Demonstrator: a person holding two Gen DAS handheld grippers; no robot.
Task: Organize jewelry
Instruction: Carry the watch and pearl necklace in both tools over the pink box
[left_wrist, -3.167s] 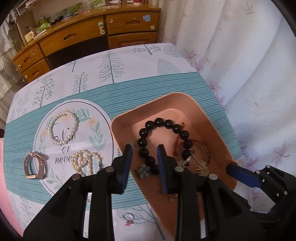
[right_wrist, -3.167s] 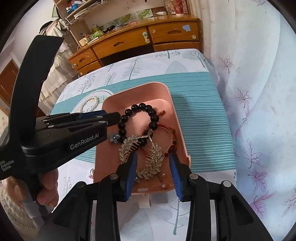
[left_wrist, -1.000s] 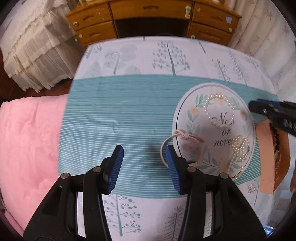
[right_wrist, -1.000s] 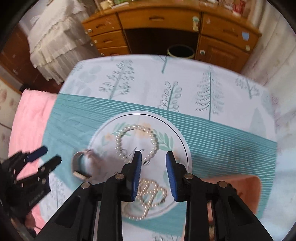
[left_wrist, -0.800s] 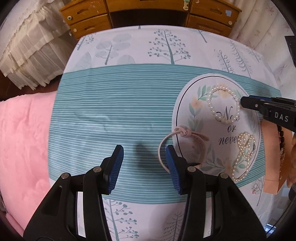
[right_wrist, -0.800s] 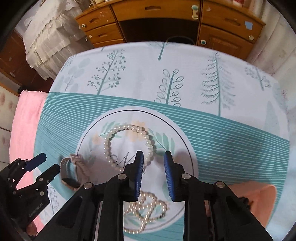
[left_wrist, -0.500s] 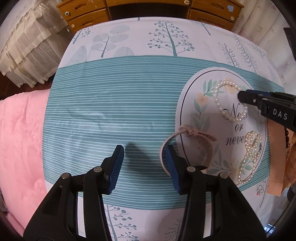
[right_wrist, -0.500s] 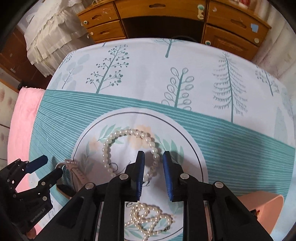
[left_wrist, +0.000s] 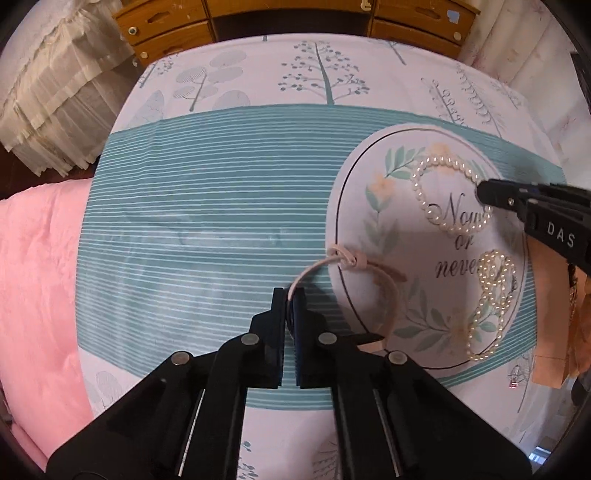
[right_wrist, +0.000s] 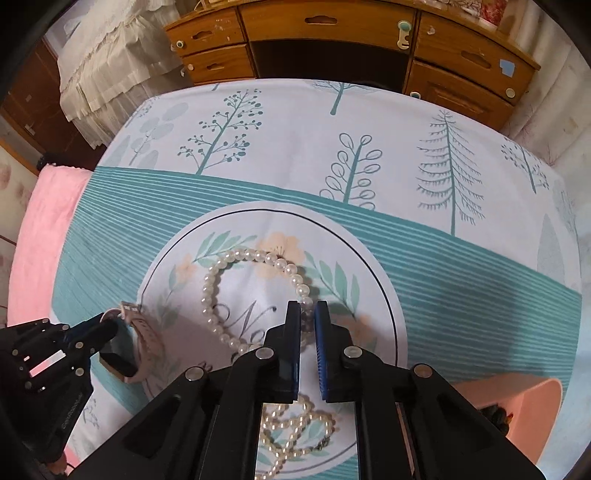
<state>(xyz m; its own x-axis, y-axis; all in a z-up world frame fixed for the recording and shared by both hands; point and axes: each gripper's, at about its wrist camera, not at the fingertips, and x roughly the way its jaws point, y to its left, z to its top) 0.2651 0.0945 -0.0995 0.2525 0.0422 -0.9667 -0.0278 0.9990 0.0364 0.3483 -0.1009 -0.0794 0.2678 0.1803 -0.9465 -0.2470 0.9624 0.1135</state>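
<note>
My left gripper (left_wrist: 289, 295) is shut on the strap of a pale pink wristwatch (left_wrist: 384, 291) lying at the left edge of the cloth's round print; the watch also shows in the right wrist view (right_wrist: 142, 343). My right gripper (right_wrist: 306, 308) is shut on the round pearl bracelet (right_wrist: 221, 266), pinching its right side on the cloth; the bracelet also shows in the left wrist view (left_wrist: 424, 192). A longer pearl strand (left_wrist: 491, 295) lies coiled below it. The pink tray (right_wrist: 524, 410) holding jewelry sits at the right.
The table has a tree-and-stripe cloth (left_wrist: 207, 221). A pink blanket (left_wrist: 37, 280) lies to the left. A wooden desk with drawers (right_wrist: 332, 40) stands beyond the table. A small ring (left_wrist: 513, 382) lies near the tray's front corner.
Both grippers have closed: the left on the watch strap, the right on the pearl bracelet. Both have moved in closer to the cloth.
</note>
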